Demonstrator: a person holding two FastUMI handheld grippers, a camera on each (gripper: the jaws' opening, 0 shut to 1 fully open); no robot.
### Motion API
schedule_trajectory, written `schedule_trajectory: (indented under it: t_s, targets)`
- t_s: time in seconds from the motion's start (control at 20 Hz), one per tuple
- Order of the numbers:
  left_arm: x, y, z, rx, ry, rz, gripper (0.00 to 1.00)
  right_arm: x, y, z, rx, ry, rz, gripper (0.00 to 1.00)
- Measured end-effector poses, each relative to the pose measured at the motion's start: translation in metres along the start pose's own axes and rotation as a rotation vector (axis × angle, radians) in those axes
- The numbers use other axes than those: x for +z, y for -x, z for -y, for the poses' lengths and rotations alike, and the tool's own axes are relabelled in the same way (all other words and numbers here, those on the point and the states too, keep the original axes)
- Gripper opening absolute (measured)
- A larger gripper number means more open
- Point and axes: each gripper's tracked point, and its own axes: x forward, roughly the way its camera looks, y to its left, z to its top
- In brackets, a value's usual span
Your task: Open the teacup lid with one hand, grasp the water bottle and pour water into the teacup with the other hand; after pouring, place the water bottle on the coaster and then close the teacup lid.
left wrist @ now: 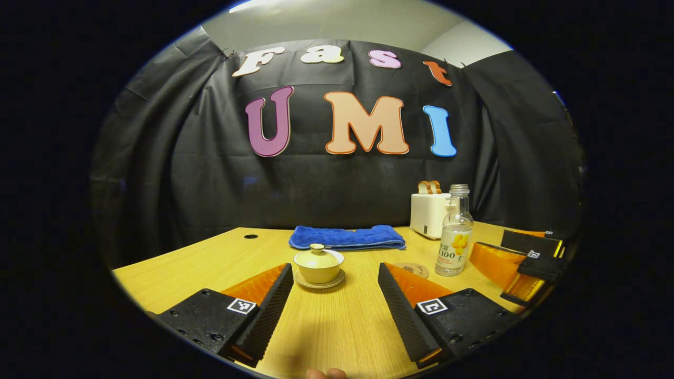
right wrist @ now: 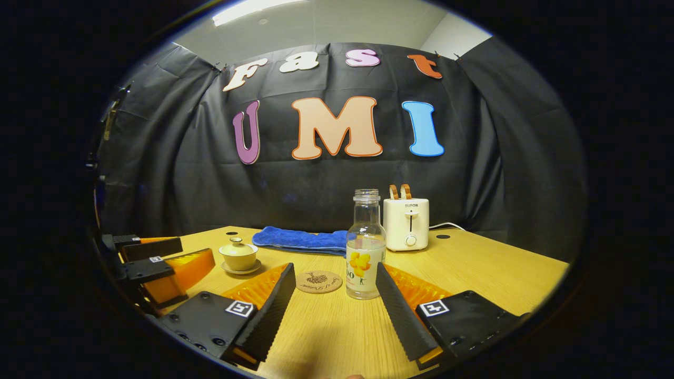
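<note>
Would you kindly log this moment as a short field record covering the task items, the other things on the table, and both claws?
teacup: lidded teacup on its saucer, lid on
water bottle: water bottle upright on the table, uncapped, partly filled
coaster: cork coaster bare, beside the bottle
left claw: left claw open, teacup ahead of it, holding nothing
right claw: right claw open, bottle ahead of it, holding nothing
background: blue towel; toaster with toast in it
task stage: nothing grasped yet
</note>
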Motion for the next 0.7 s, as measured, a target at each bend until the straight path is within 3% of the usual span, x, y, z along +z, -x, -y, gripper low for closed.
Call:
schedule_trajectory:
  t_s: [0.3, 0.45, 0.7]
  targets:
    - [-0.003, -0.072, -0.016, 0.001, -0.004, -0.009, 0.95, 0.001, -0.002, 0.003, -0.003, -0.001, 0.001, 0.97]
    - [-0.007, -0.105, -0.030, 0.037, -0.006, -0.023, 0.95, 0.001, -0.004, 0.008, -0.011, -0.001, 0.001, 0.97]
    - [-0.015, -0.134, -0.033, 0.053, -0.056, -0.085, 0.95, 0.001, -0.006, 0.015, -0.025, 0.000, 0.000, 0.97]
